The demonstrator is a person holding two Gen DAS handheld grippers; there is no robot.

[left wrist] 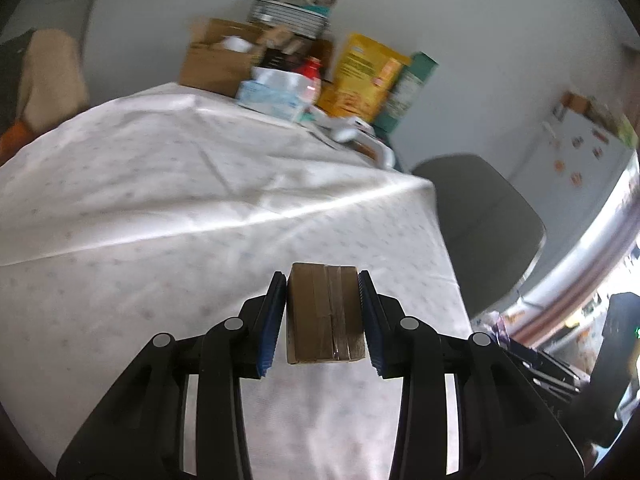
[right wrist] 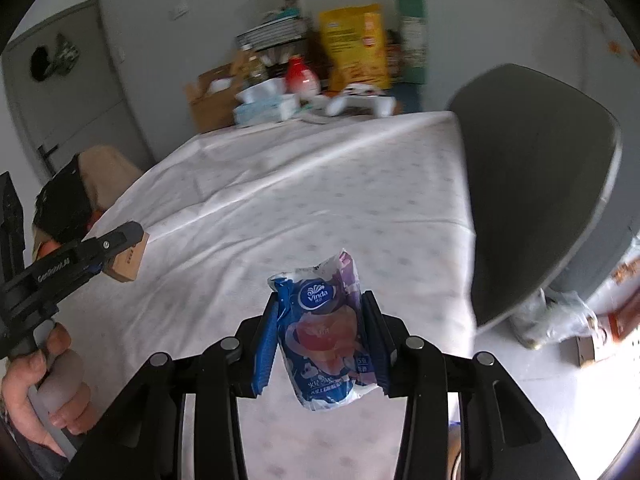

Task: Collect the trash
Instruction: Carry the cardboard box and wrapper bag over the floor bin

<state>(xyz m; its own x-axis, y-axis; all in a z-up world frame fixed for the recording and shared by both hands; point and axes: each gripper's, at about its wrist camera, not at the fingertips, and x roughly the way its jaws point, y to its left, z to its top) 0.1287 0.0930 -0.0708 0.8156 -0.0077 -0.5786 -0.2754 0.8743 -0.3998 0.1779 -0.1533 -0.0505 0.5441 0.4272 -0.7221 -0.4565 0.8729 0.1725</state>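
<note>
My left gripper is shut on a small brown taped cardboard box and holds it above the white tablecloth. In the right wrist view the left gripper shows at the left edge with the box in its tips. My right gripper is shut on a crumpled blue Vinda tissue packet, held above the tablecloth.
Clutter stands at the table's far end: an open cardboard box, a yellow bag, a green carton, a red-capped bottle, tissue packs. A grey chair stands at the table's right side, bags on the floor.
</note>
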